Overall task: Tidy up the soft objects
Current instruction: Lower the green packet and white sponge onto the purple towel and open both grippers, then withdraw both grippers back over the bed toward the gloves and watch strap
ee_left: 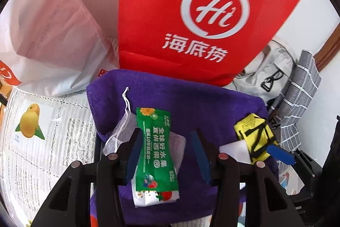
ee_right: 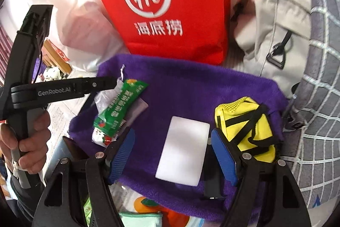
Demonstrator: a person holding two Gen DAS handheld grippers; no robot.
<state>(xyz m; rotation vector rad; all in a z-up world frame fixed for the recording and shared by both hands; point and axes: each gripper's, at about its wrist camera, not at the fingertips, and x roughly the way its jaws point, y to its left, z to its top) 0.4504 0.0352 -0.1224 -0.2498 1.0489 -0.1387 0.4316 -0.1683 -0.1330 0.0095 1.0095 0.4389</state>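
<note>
Red bag point(ee_left: 191, 14) — "Hi" logo; hand-held gripper point(ee_right: 63, 88) — "GenRobot.AI".

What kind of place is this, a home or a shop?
Probably a home, on a cluttered table or bed. A red restaurant takeaway bag, a grey backpack and a purple towel spread under small packets suggest everyday household things, not a shop display.

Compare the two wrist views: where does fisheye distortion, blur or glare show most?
Left wrist view: the red bag bulges outward, the white plastic bag is washed out and soft, while the green sachet stays sharp. Right wrist view: the checked cloth curves strongly at the rim, the white sponge glares featureless, and dark vignette fills the corners.
</note>
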